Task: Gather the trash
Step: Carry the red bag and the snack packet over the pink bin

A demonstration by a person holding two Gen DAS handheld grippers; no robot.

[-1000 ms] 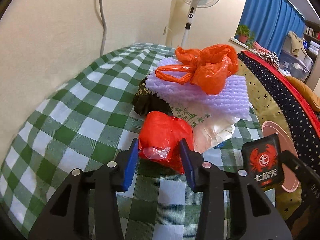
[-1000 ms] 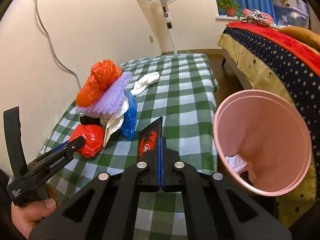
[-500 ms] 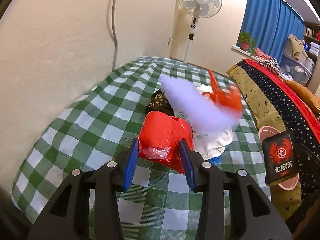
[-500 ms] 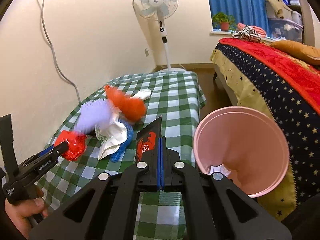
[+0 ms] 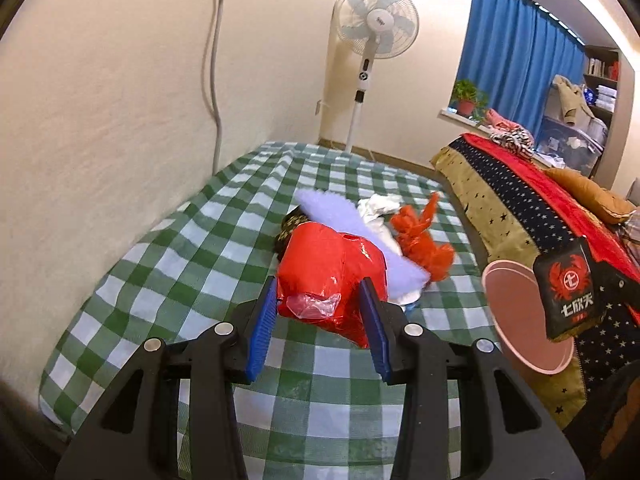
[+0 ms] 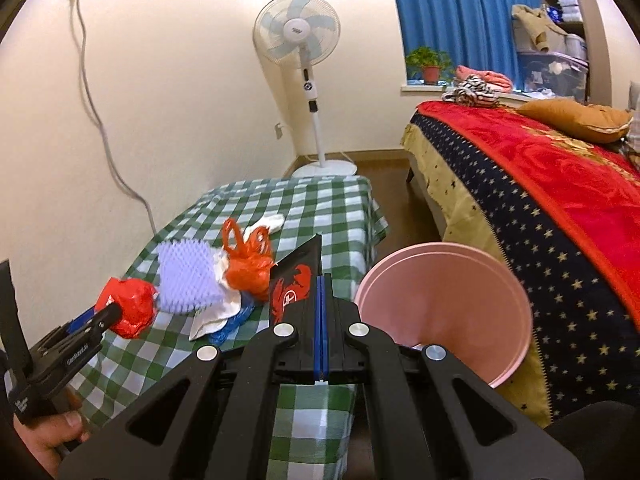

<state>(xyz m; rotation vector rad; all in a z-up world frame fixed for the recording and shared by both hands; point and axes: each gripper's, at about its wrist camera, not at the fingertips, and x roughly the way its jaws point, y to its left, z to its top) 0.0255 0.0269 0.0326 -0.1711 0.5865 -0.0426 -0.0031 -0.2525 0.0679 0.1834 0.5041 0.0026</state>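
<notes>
Left gripper (image 5: 320,312): jaws clamped on a crumpled red plastic bag (image 5: 332,276), which is held between the blue pads (image 5: 262,328) and lifted clear of the green-checked tablecloth (image 5: 168,264). In the right wrist view the same bag (image 6: 130,306) is seen raised above the cloth at the tip of the left gripper (image 6: 108,314).

Right gripper (image 6: 321,280): jaws pressed together on a flat black packet with a red crab emblem (image 6: 294,282), held edge-up. From the left wrist view the packet (image 5: 570,292) is seen in front of the pink bin.

Pink bin (image 6: 444,304): placed just beside the table's right edge, between table and bed, mouth tilted toward the camera; its contents cannot be made out.

Remaining trash on the cloth, beyond the held bag: a lilac foam net sheet (image 6: 188,282), white paper (image 6: 218,314) under it, a bit of blue plastic (image 6: 232,322) at the near edge, an orange plastic bag (image 6: 248,270) just beside the foam, and a dark patterned wrapper (image 5: 294,222) partly hidden behind the red bag. A white wad (image 6: 272,222) is noted farther back, apart from the pile.

Beyond: a standing fan (image 6: 298,36) by the wall, a bed with a red and star-patterned blanket (image 6: 552,184), blue curtains (image 6: 452,12).
</notes>
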